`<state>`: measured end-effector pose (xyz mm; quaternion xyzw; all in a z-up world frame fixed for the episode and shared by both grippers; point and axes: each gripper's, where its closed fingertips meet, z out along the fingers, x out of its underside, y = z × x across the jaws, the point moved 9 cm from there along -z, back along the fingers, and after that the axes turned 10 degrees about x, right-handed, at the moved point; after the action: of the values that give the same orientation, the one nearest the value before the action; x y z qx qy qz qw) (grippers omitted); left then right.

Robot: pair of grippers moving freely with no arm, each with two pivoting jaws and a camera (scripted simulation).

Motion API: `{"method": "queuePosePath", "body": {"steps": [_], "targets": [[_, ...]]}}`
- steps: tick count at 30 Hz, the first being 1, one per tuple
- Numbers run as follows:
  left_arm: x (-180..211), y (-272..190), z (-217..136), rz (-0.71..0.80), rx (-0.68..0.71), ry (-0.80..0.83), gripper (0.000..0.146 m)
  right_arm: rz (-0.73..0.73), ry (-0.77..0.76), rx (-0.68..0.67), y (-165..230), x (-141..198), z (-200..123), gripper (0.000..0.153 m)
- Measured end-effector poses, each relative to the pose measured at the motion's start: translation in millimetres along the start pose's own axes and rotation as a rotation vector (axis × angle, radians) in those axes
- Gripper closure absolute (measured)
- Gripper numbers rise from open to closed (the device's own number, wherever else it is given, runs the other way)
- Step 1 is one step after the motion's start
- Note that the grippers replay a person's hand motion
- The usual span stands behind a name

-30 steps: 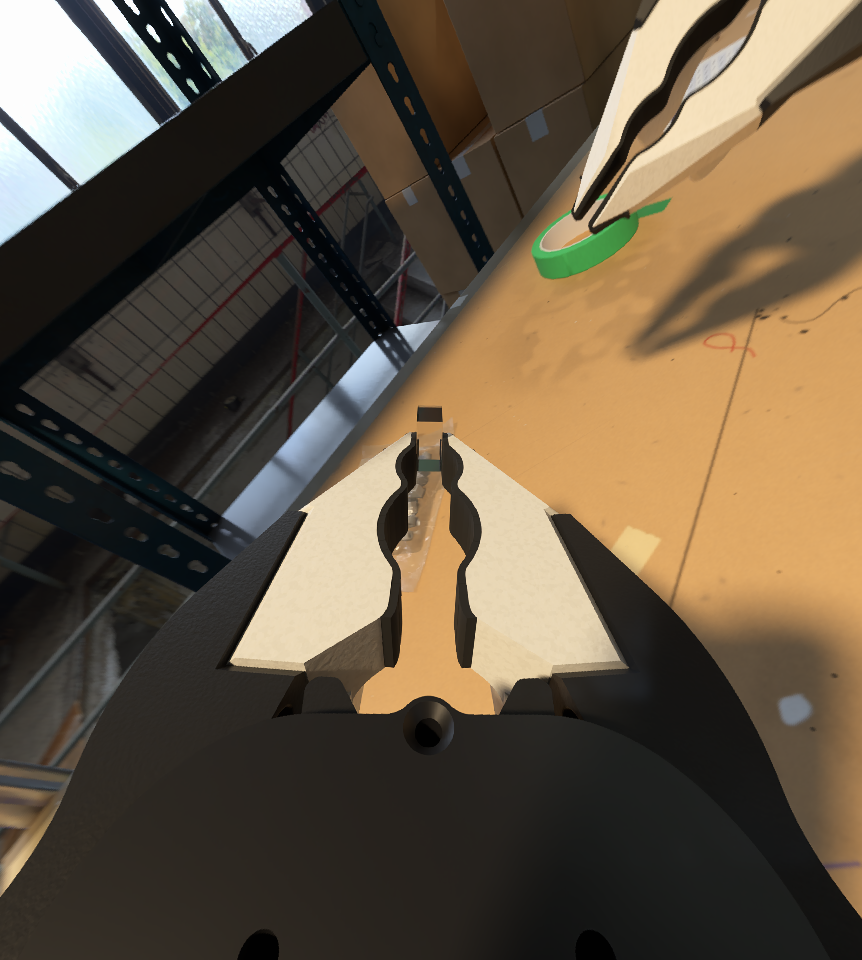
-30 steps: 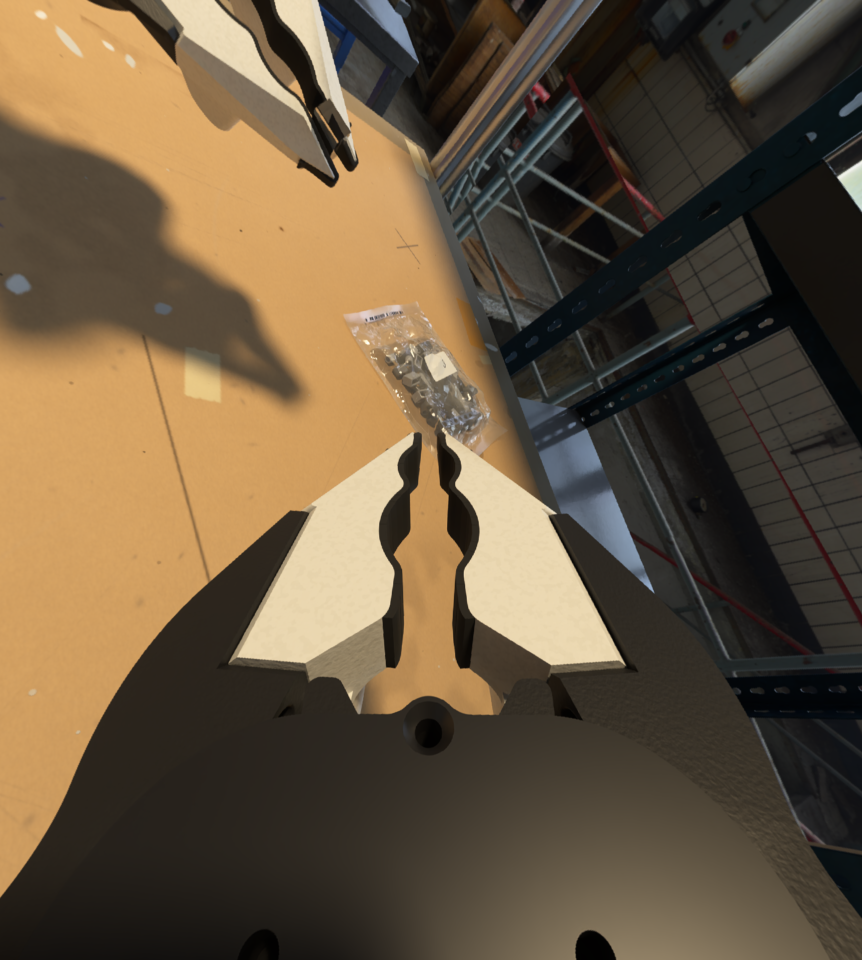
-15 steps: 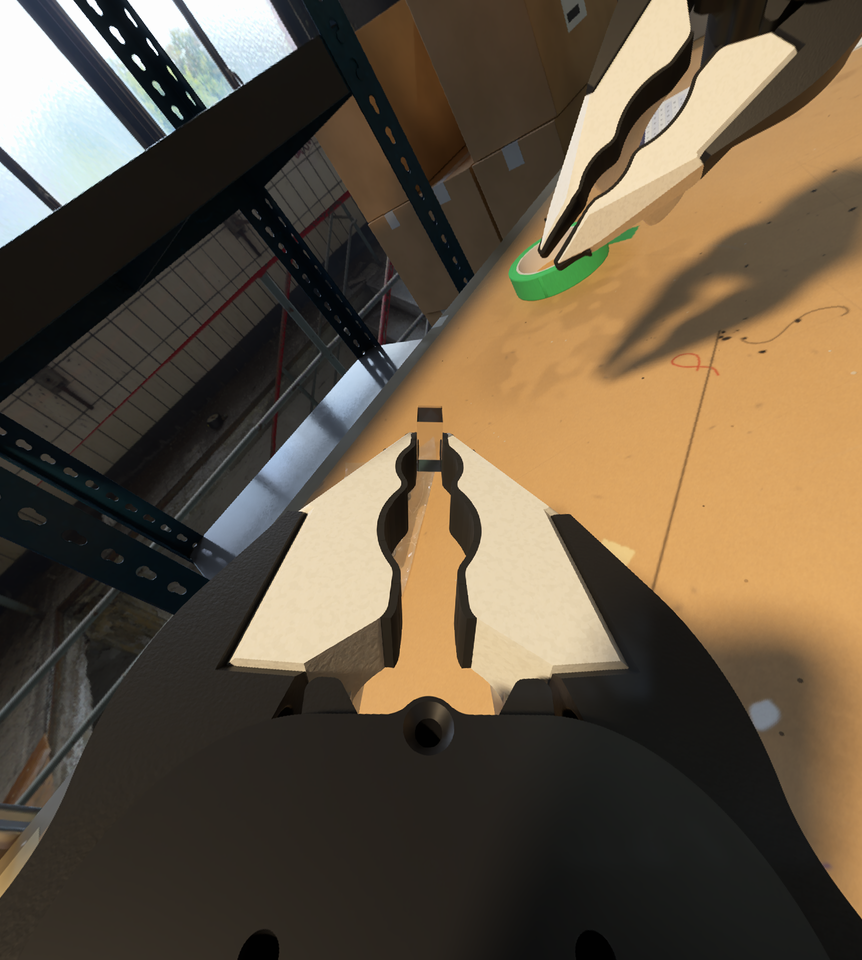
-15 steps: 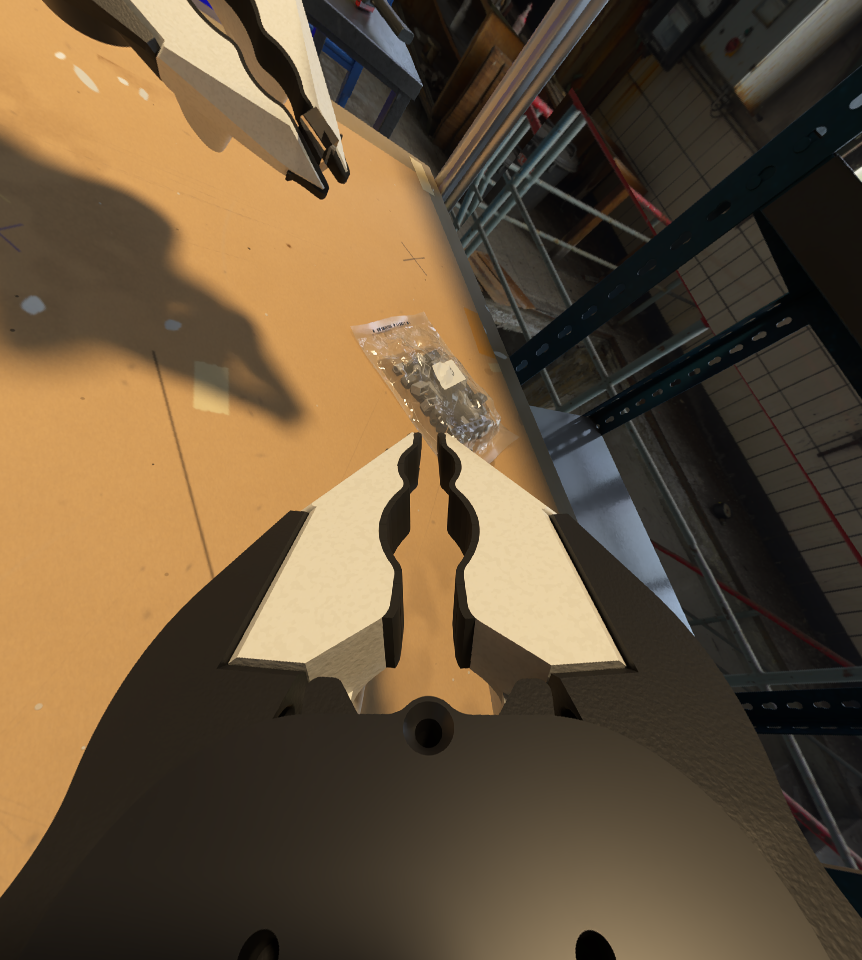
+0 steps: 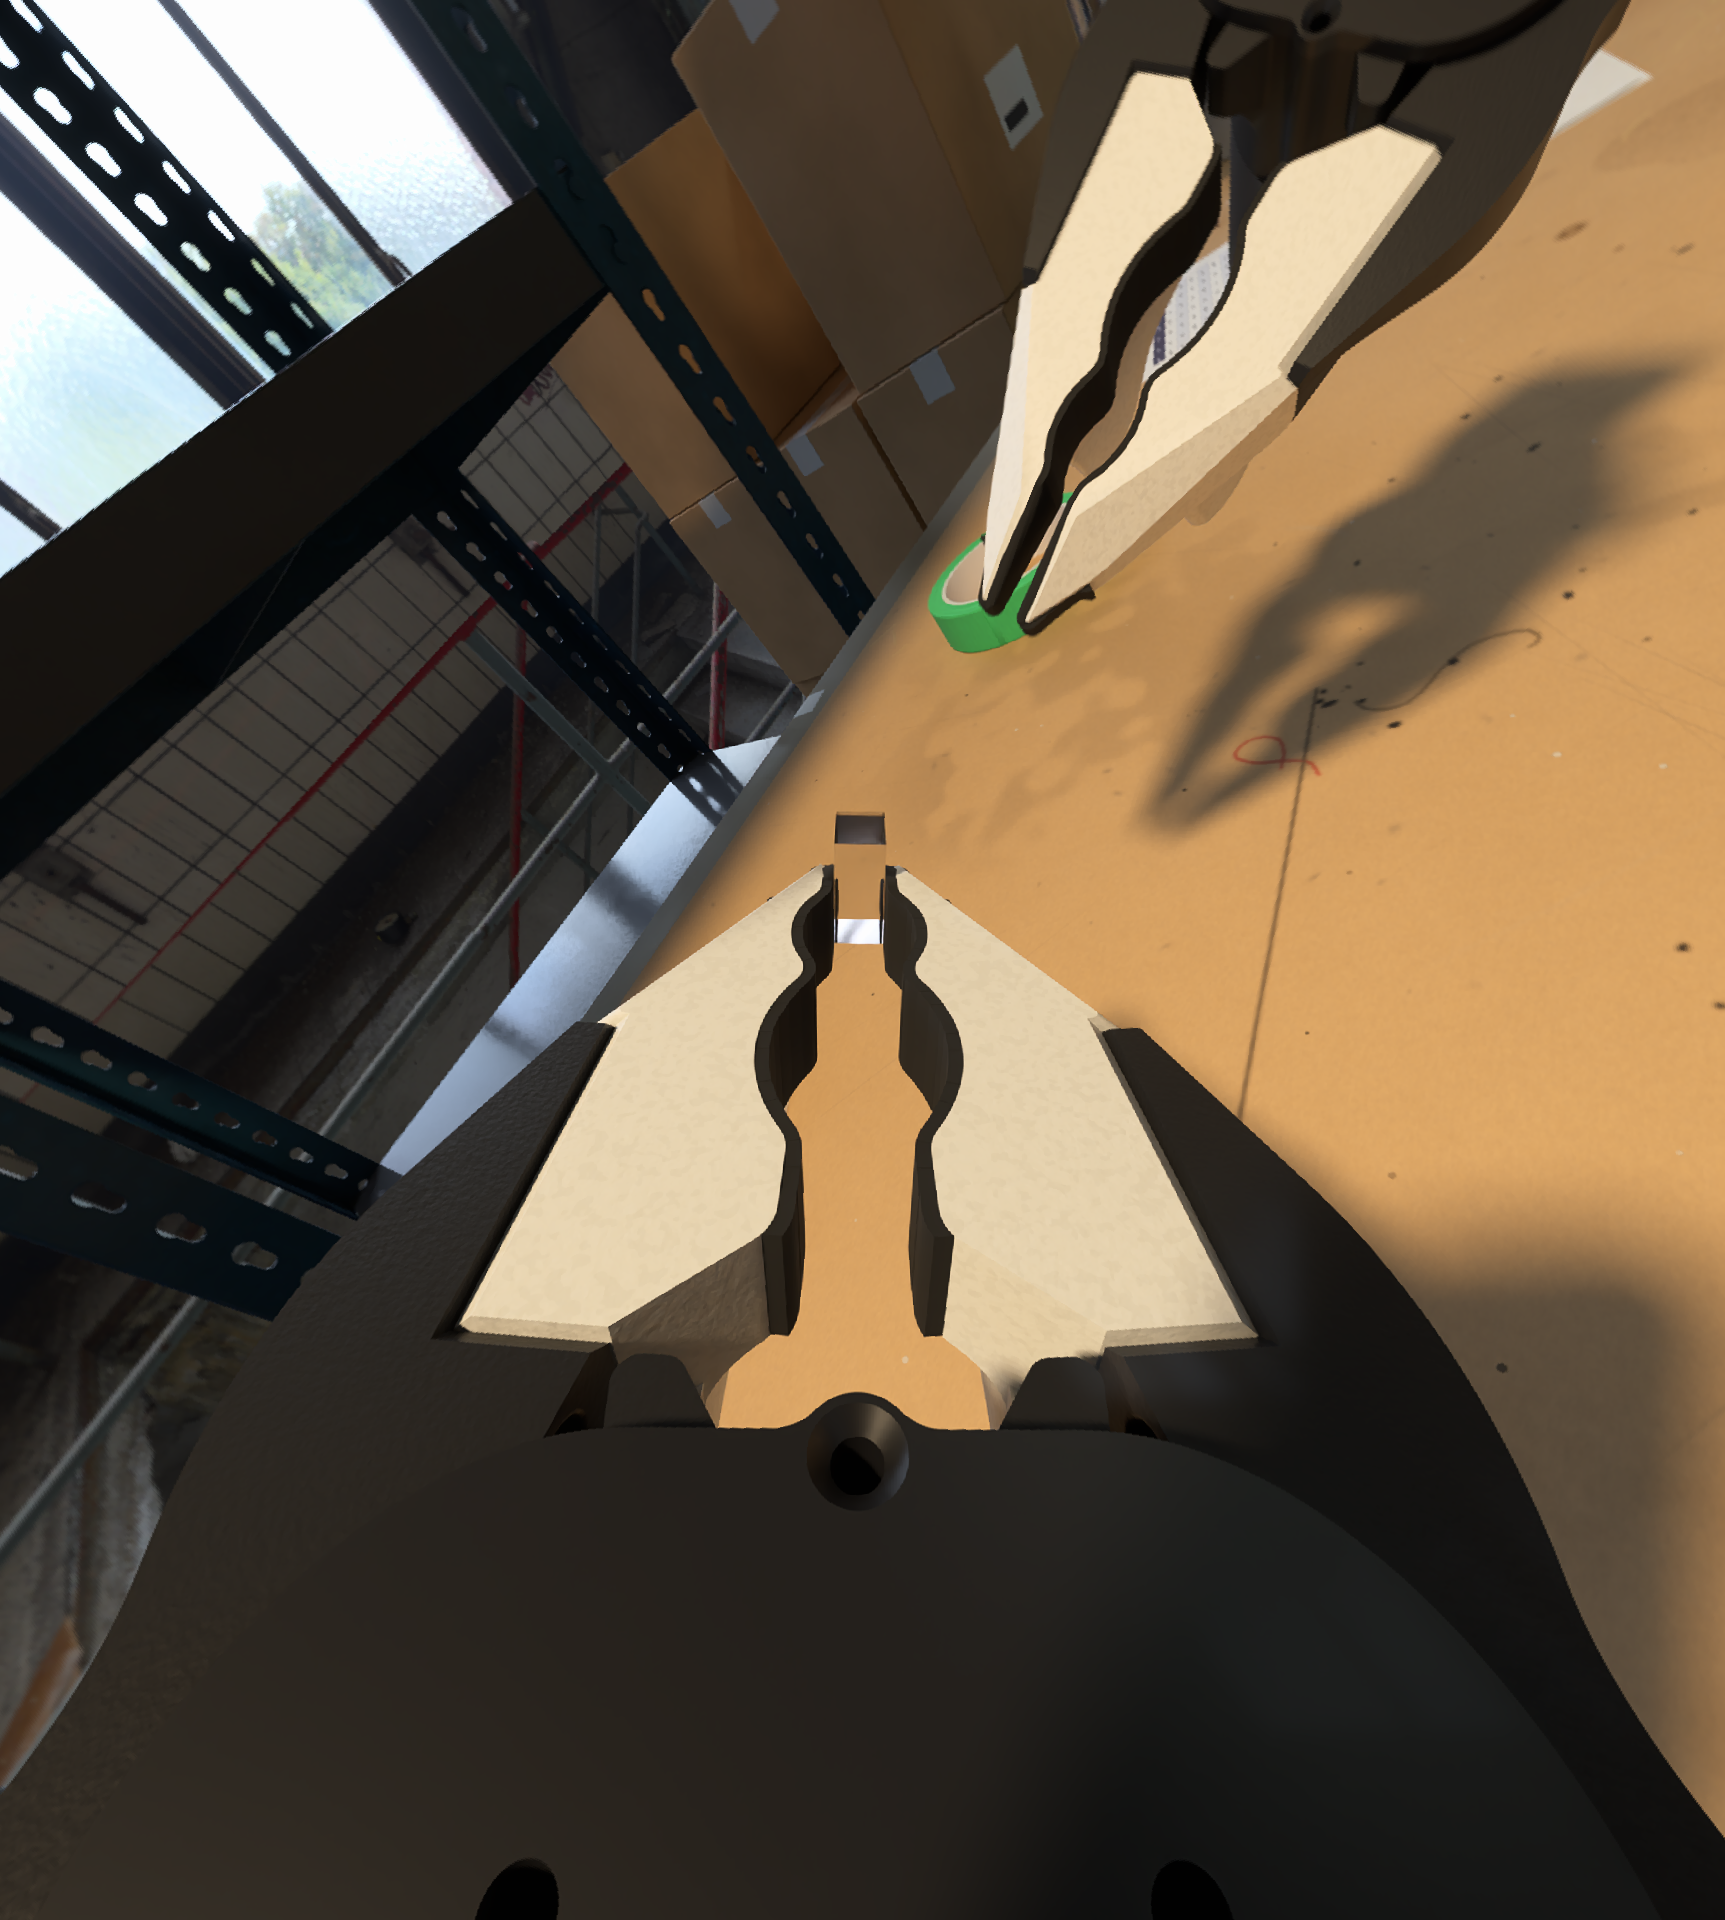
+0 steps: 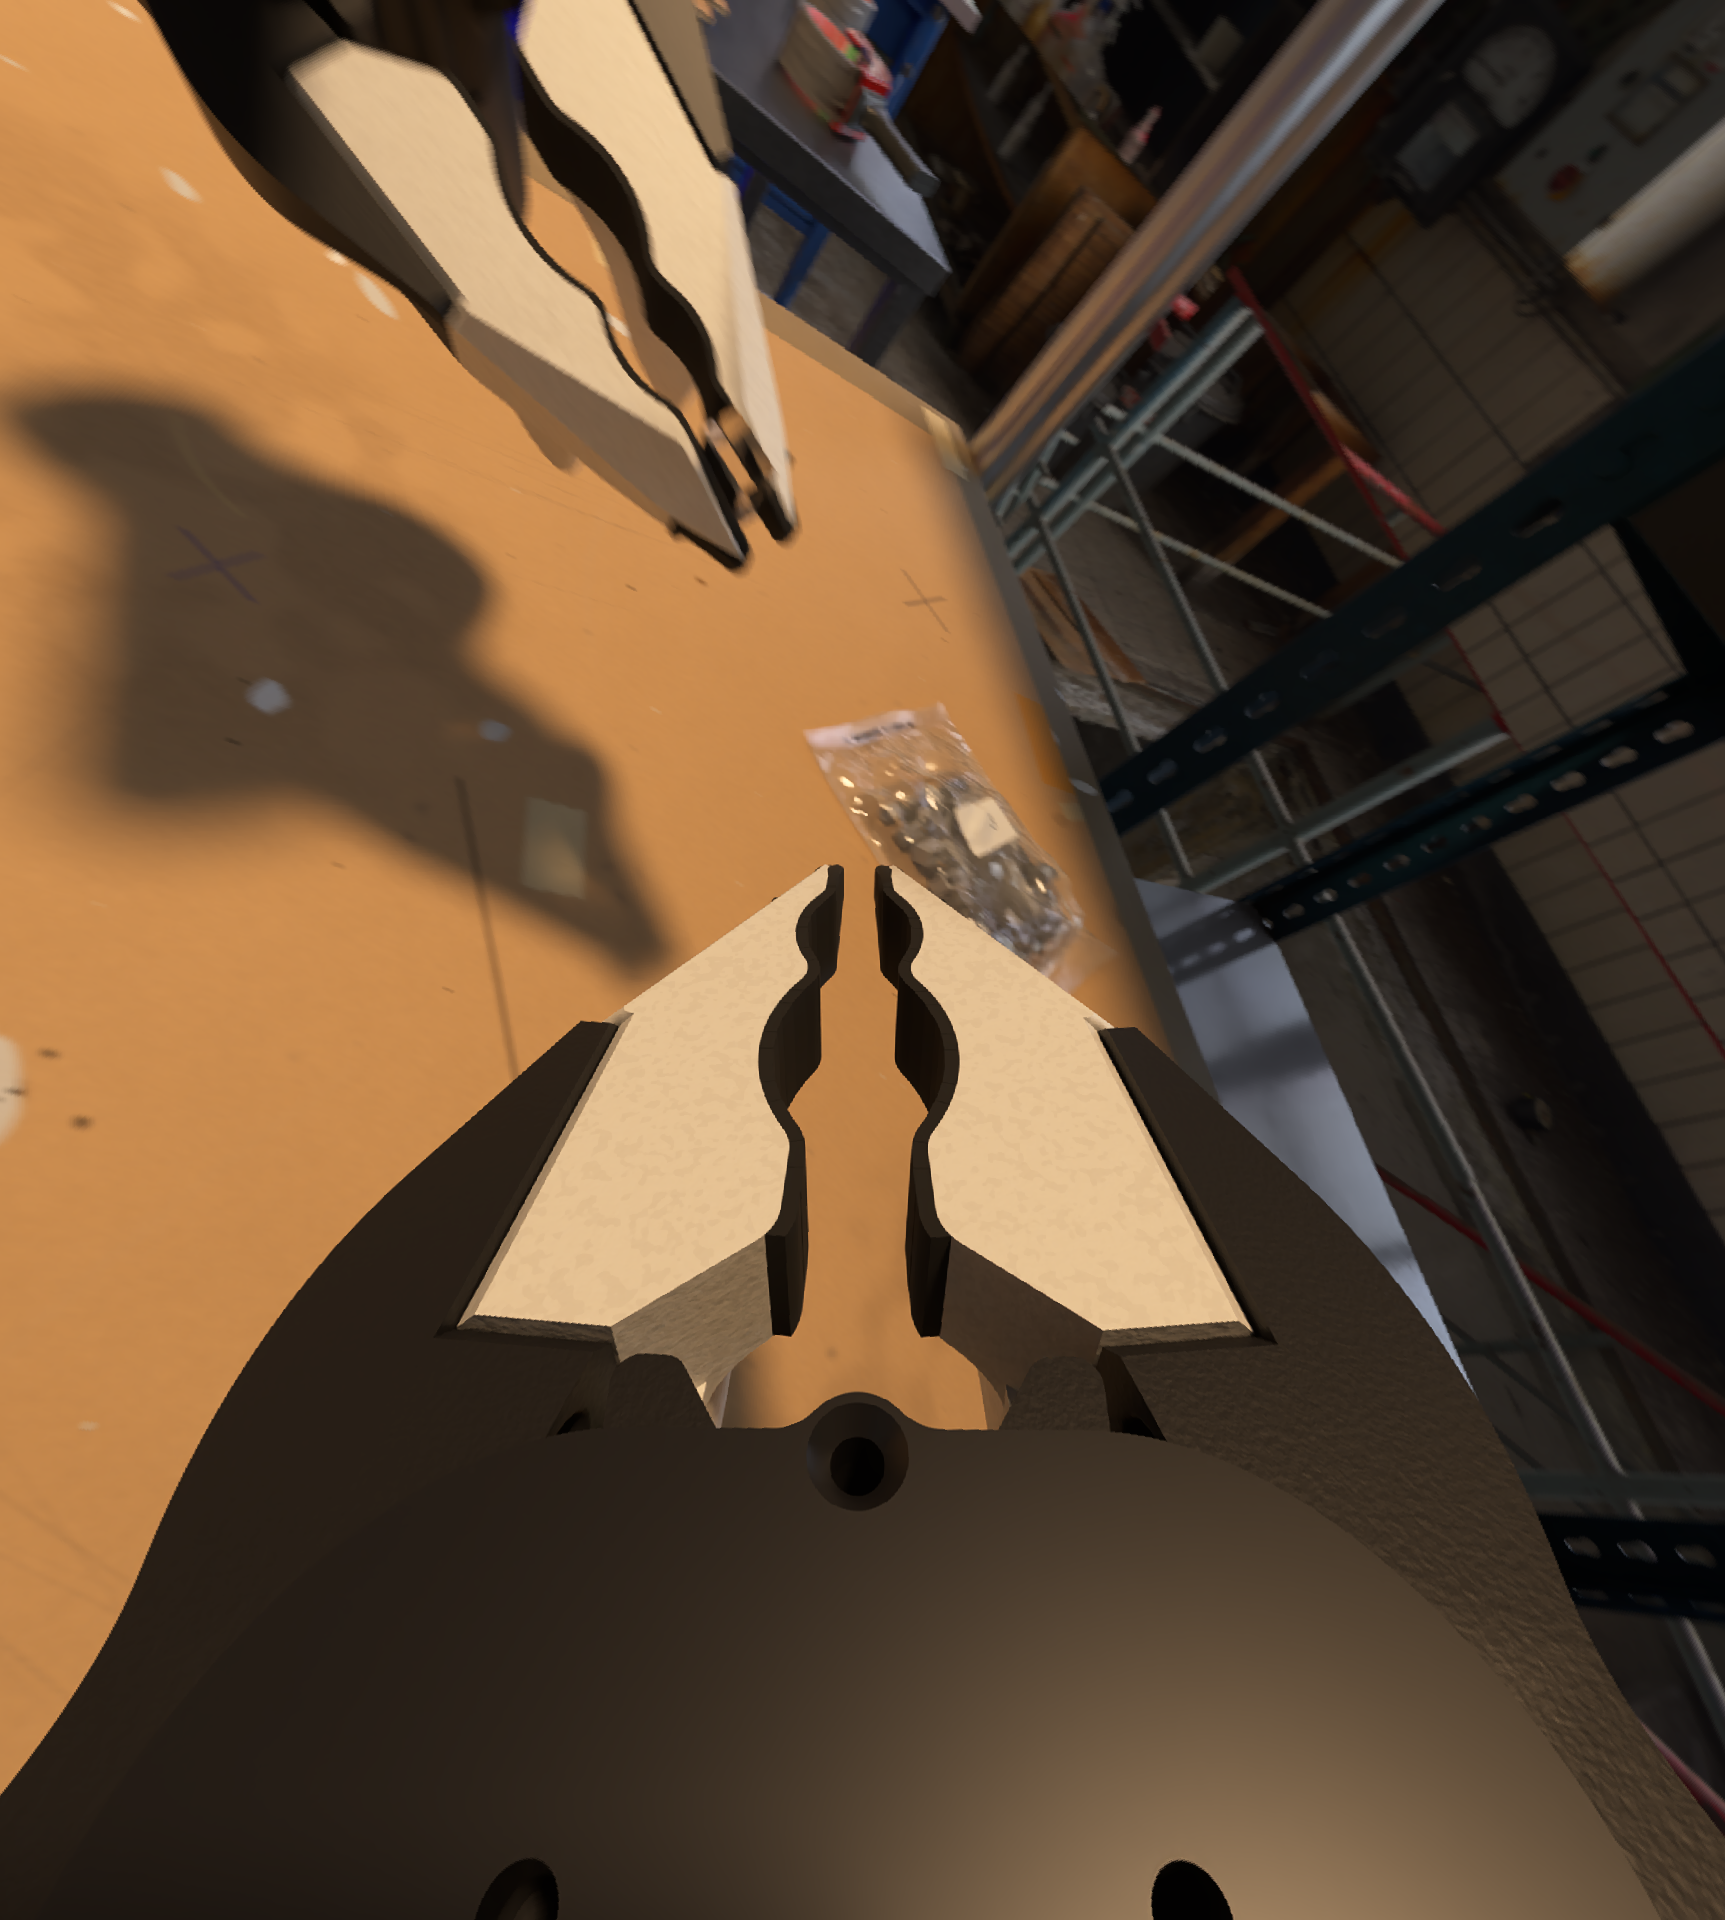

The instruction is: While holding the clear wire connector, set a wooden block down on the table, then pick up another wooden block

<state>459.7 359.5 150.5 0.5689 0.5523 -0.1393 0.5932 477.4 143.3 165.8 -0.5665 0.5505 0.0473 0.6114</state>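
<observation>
Left tool tilted over the desk, fingertips nearly together, pinching a small clear piece. Right tool angled down, fingertips a narrow slit apart, nothing between them. Both well apart, pointing toward each other.

Clutter on our bench and the racking behind it

We see a green tape roll near the far edge of the tabletop, a clear bag of small metal parts lying close to that edge, and a pale scrap of tape stuck flat well inboard of it. Behind stand cardboard boxes, dark slotted racking and bright windows; we also note a red scribble on the board.
</observation>
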Motion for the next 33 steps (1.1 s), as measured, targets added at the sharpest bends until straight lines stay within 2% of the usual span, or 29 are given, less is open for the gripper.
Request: {"method": "queuePosePath", "body": {"steps": [5,8,16,27,33], "targets": [[-6.4,-19.8,11.3,0.168,-0.006,0.094,0.138,-0.034,-0.036,-0.070,27.7,-25.3,3.8,0.147],[-7.6,-30.1,17.5,0.219,0.010,0.122,0.139,-0.053,-0.038,-0.073,37.4,-32.6,6.6,0.147],[-8.4,-35.1,20.3,0.237,0.018,0.132,0.138,-0.069,-0.034,-0.063,39.7,-36.5,7.6,0.147],[-10.1,-40.4,26.4,0.286,-0.042,0.222,0.138,-0.069,-0.020,-0.045,41.5,-34.6,11.0,0.147],[-19.2,-33.2,18.0,0.128,0.020,0.082,0.138,0.063,-0.164,-0.072,32.2,-38.5,2.9,0.147]]}}
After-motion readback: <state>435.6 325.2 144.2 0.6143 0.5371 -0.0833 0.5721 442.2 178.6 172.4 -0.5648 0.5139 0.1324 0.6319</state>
